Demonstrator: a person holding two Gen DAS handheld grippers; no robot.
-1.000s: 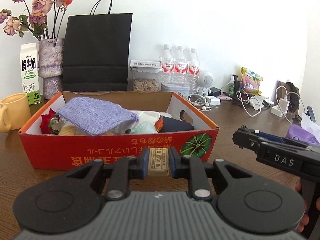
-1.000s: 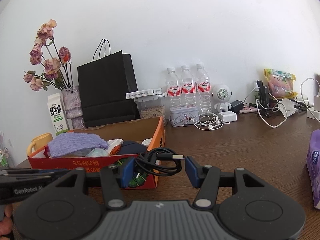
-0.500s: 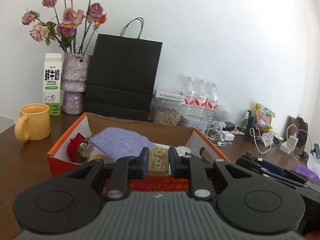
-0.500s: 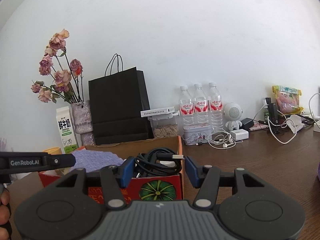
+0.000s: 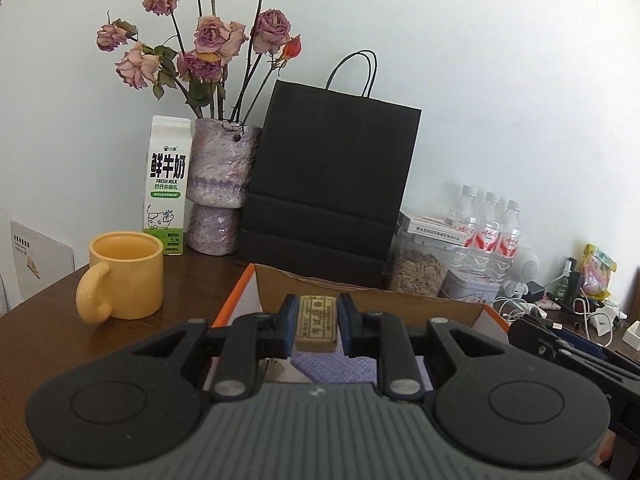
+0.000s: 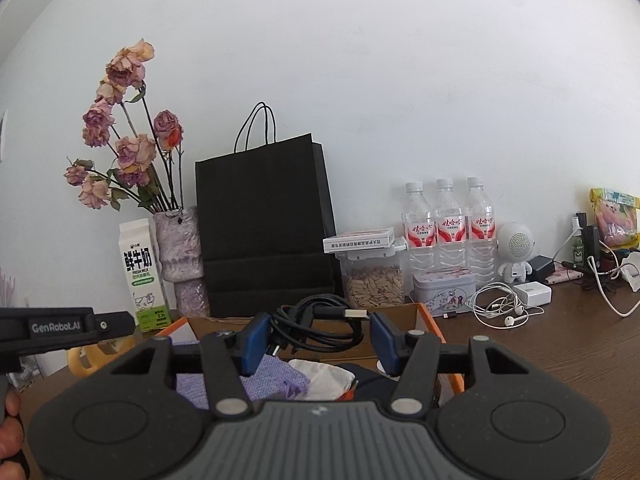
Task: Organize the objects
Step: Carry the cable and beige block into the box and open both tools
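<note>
My left gripper (image 5: pixel 317 326) is shut on a small tan block with printed characters (image 5: pixel 316 322), held over the open orange cardboard box (image 5: pixel 240 292). A purple woven cloth (image 5: pixel 336 368) lies in the box below it. My right gripper (image 6: pixel 316 336) is shut on a coiled black USB cable (image 6: pixel 320 324), above the same box (image 6: pixel 430 322), where the purple cloth (image 6: pixel 276 380), a white wrapper (image 6: pixel 324 376) and a dark item show. The left gripper's body (image 6: pixel 60 328) appears at the left edge of the right wrist view, held by a hand.
Behind the box stand a black paper bag (image 5: pixel 332 184), a vase of dried roses (image 5: pixel 220 184), a milk carton (image 5: pixel 166 184) and a yellow mug (image 5: pixel 124 276). A seed jar (image 6: pixel 374 280), water bottles (image 6: pixel 448 228), a tin, earphones (image 6: pixel 504 308) and chargers crowd the back right.
Both grippers have moved forward and slightly up, from in front of the box to over it. The left one has also swung left. Each keeps its grip.
</note>
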